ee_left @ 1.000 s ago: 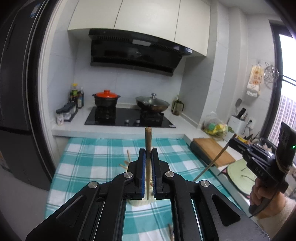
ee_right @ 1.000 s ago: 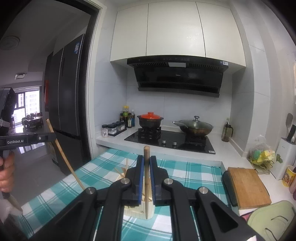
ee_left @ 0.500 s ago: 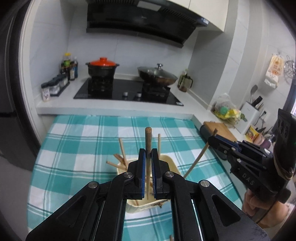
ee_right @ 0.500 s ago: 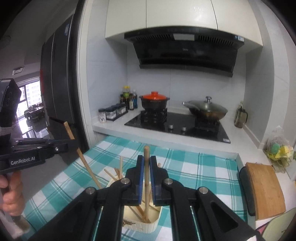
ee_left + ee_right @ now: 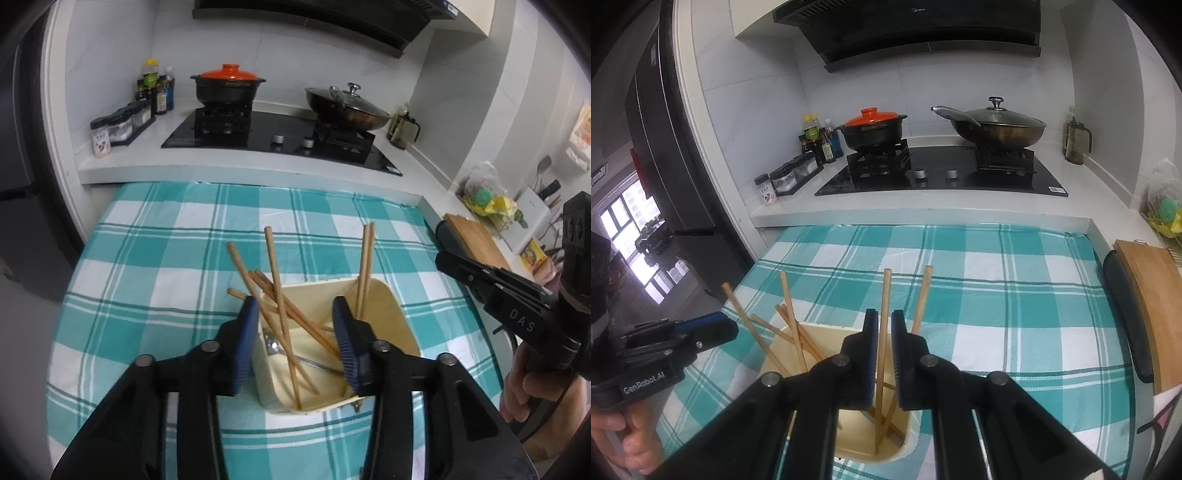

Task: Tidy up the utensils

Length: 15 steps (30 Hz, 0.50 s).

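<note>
left tool [image 5: 295,332]: we see its blue pads spread wide, nothing between them, hanging just over the near rim of the cream holder [image 5: 399,317]. right tool [image 5: 883,332]: pads nearly pressed together, a single chopstick [image 5: 884,306] standing upright in the narrow gap; we cannot tell whether the pads actually bite on it. its lower end reaches down inside the holder [image 5: 908,439].

in the holder we count several wooden chopsticks [image 5: 275,280] leaning at mixed angles, some crossing, a pair [image 5: 365,266] resting against the far right corner. something metal [image 5: 273,347] lies at the bottom, too hidden to name.

the holder sits on the tabletop, on a teal and white checked cloth [image 5: 166,258]. beyond the cloth, a white counter with a black hob [image 5: 273,133], an orange-lidded pot [image 5: 227,86] on the left burner, a lidded wok [image 5: 347,107] on the right. spice jars [image 5: 122,125] and bottles stand left of the hob. a wooden cutting board [image 5: 1152,306] lies at the cloth's right edge.
</note>
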### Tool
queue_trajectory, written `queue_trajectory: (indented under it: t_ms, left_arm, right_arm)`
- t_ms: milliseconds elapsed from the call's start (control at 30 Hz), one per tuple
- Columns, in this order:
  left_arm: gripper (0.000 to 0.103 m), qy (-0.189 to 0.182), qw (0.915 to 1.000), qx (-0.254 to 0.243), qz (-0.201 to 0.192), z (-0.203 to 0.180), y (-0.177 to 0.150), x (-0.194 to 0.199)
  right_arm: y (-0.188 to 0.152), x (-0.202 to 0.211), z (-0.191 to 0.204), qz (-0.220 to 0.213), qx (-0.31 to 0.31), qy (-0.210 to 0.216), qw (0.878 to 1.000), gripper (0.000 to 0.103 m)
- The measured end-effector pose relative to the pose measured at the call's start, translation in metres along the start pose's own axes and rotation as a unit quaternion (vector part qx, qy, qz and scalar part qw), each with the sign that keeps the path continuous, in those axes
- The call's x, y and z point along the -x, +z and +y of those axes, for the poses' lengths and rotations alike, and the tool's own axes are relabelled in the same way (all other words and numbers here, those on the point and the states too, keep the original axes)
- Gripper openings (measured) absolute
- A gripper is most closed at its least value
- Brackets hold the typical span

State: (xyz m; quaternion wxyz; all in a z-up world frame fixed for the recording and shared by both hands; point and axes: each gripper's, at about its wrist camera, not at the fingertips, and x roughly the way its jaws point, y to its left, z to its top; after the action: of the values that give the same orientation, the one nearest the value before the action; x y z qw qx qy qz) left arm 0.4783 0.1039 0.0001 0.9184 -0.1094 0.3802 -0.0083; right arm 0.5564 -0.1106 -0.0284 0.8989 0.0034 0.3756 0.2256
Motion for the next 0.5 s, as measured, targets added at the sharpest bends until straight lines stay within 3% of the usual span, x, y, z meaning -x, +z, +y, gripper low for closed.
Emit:
queue_trajectory:
  t_ms: [67, 100, 133, 300, 400, 500]
  left_arm:
    - [0.060, 0.010, 0.9997, -0.023, -0.002, -0.001, -0.012, 0.017]
    - [0.062, 0.017, 0.9991, -0.039, 0.000, -0.001, -0.022, 0.026]
    - [0.066, 0.024, 0.9983, -0.054, 0.003, -0.001, -0.033, 0.034]
    - [0.071, 0.060, 0.9900, -0.119, 0.046, 0.007, -0.122, 0.064]
    - [0.072, 0.079, 0.9865, -0.130, 0.060, 0.016, -0.198, 0.081]
    - [0.075, 0.086, 0.9868, -0.108, 0.084, 0.021, -0.271, 0.087]
  right_arm:
    - [-0.003, 0.013, 0.002, -0.007, 0.004, 0.004, 1.000, 0.021]
    - [-0.006, 0.023, 0.003, -0.013, 0.009, 0.003, 1.000, 0.034]
    - [-0.011, 0.035, 0.004, -0.021, 0.013, 0.003, 1.000, 0.039]
    - [-0.061, 0.095, 0.003, -0.023, 0.037, 0.014, 0.999, 0.039]
    - [-0.128, 0.125, -0.003, -0.019, 0.054, -0.009, 0.998, 0.039]
    - [-0.223, 0.144, -0.006, -0.008, 0.062, -0.050, 0.997, 0.039]
